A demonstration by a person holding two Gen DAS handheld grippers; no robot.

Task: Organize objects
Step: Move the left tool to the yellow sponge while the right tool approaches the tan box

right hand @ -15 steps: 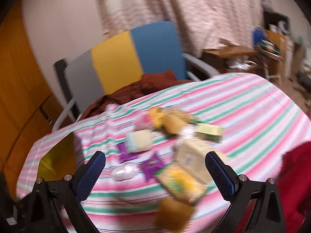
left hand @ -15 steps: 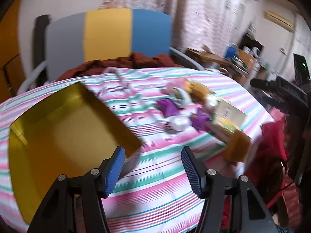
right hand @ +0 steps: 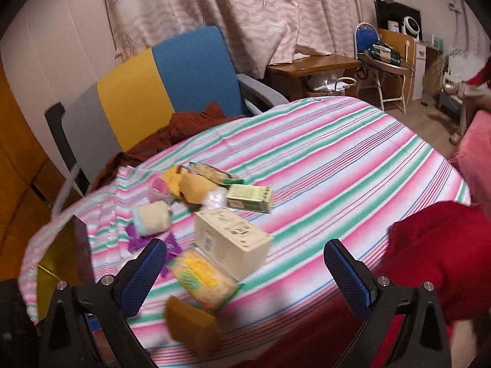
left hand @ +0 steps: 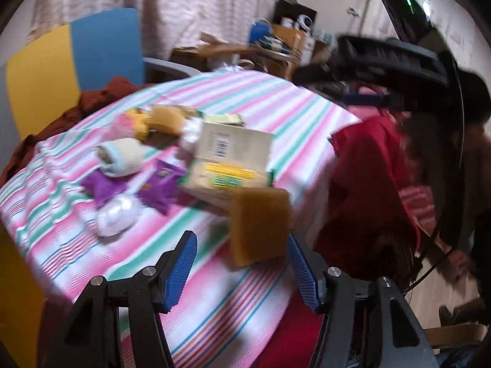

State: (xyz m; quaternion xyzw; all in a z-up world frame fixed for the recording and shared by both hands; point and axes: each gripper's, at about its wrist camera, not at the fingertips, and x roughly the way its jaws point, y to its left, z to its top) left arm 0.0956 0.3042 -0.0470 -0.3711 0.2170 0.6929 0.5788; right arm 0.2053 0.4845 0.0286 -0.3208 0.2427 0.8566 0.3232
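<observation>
Holding both my grippers over pink-green striped tablecloth (right hand: 337,159). Left gripper (left hand: 242,271): jaws spread wide, gripping nothing; tan square sponge block (left hand: 259,224) sitting just ahead, between blue pads. Right gripper (right hand: 245,271): jaws spread wide, empty. Cream cardboard box (right hand: 230,239) lying just beyond sponge block; yellow-green snack packet (right hand: 202,279) between them.

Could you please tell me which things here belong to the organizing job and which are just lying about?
Job:
tan rectangular sponge
cream cardboard box
yellow-green snack packet
purple foil wrappers
gold metal tin

Lying about:
yellow-and-blue padded chair
rust-brown cloth
wooden side desk
</observation>
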